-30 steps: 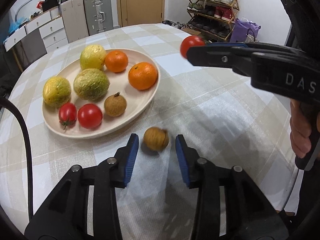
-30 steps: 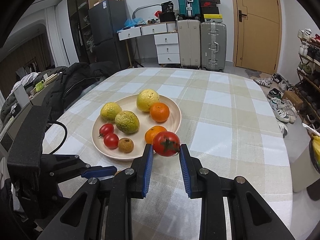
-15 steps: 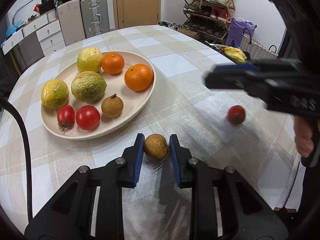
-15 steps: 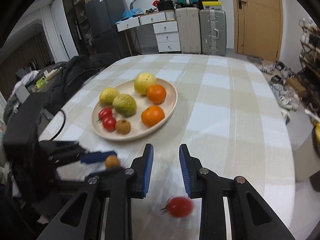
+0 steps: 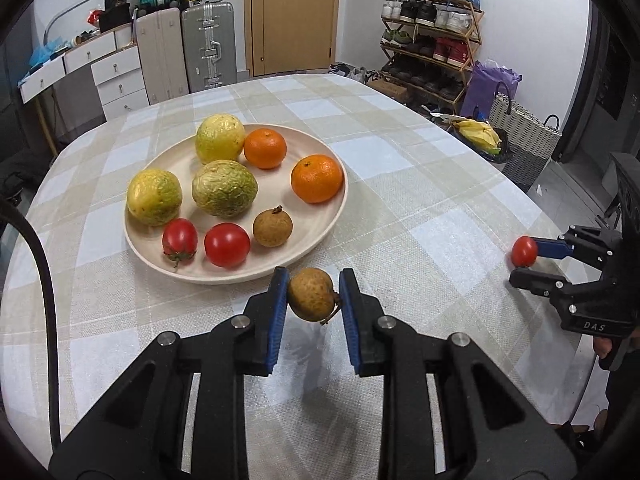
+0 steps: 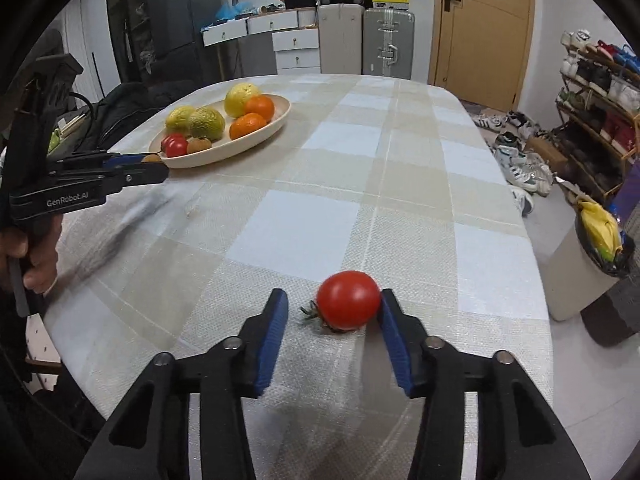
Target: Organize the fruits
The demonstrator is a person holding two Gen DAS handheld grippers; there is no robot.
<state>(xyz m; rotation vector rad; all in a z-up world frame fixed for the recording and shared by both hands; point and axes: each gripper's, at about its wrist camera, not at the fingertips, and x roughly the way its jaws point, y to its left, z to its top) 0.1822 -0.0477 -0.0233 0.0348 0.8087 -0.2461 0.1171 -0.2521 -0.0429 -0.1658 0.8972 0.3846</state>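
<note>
Two small fruits at the tongs, both off the plate (image 5: 320,236).

The left gripper (image 5: 313,294) pinches a light, firm-shelled longan (image 5: 311,294) just before the plate; the right gripper (image 6: 332,312), spread, brackets a smooth, bruisable tomato (image 6: 348,300) lying well apart, best squeezed gently across its middle.

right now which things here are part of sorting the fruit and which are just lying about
Part of the job:
- longan between the left gripper fingers
- loose tomato at the right gripper
- plate of fruit

Lying about:
- suitcases
- shoe rack
- drawers
</note>
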